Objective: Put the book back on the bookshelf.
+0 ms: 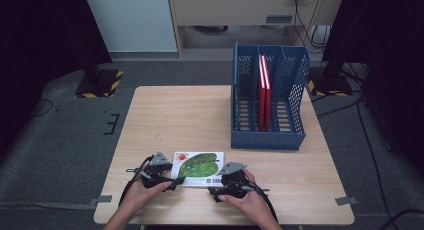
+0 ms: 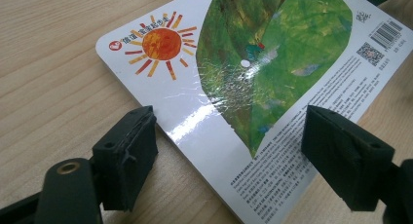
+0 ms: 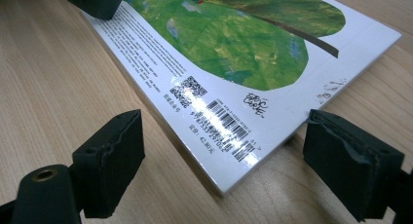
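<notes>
A picture book [image 1: 197,168] with a green leaf and an orange sun on its white cover lies flat near the table's front edge. My left gripper [image 1: 172,181] is at its sun-side near corner. In the left gripper view, that gripper [image 2: 229,158] has its jaws apart, straddling the book [image 2: 253,73]. My right gripper [image 1: 219,187] is at the barcode corner. In the right gripper view it [image 3: 229,160] stands open around the book [image 3: 234,53], with the corner between the pads and a gap at the left pad. Neither gripper holds anything.
A blue three-slot file rack [image 1: 267,139] stands at the table's back right with thin red books [image 1: 264,92] upright in its middle slot. Bare wooden table top [image 1: 175,117] stretches to the left of it. A person's hands hold both grippers at the front edge.
</notes>
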`<action>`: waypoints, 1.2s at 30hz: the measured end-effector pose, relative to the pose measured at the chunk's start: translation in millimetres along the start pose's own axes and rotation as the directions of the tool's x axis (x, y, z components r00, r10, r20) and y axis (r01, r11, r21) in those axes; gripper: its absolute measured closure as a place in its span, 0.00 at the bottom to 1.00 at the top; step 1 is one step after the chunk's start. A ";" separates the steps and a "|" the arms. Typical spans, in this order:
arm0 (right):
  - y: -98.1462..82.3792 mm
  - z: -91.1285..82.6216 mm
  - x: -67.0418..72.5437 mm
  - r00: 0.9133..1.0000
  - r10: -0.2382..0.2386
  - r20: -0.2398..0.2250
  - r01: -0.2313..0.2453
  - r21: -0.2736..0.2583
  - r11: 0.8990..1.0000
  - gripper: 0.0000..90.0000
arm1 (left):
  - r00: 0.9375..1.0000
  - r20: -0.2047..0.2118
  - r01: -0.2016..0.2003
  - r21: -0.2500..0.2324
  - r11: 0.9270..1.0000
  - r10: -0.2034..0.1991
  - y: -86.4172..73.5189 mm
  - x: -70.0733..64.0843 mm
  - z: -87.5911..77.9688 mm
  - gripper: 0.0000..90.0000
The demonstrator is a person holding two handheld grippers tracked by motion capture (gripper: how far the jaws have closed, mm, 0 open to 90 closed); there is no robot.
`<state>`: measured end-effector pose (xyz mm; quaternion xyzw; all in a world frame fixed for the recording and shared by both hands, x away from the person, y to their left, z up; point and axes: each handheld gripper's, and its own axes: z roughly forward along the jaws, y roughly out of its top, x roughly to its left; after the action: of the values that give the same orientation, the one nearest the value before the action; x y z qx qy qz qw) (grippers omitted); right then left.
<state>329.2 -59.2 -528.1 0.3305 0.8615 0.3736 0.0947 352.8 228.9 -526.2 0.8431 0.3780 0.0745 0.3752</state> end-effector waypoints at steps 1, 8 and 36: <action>0.0 0.1 -0.3 1.000 0.000 0.000 0.000 0.004 1.000 0.17 | 1.000 0.005 -0.004 0.000 1.000 0.004 0.0 0.9 0.2 0.21; -2.7 -1.8 -4.2 1.000 0.011 0.014 -0.011 0.005 1.000 0.18 | 1.000 -0.020 -0.018 -0.033 0.999 0.017 5.7 3.1 -0.5 0.14; -3.9 3.8 6.8 0.998 -0.027 0.056 0.026 0.015 1.000 0.16 | 1.000 0.014 -0.025 0.038 0.999 0.025 31.2 44.1 19.0 0.16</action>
<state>323.7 -54.6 -532.9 0.3301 0.8655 0.3566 0.1212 409.7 235.0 -525.1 0.8552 0.3662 0.0664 0.3607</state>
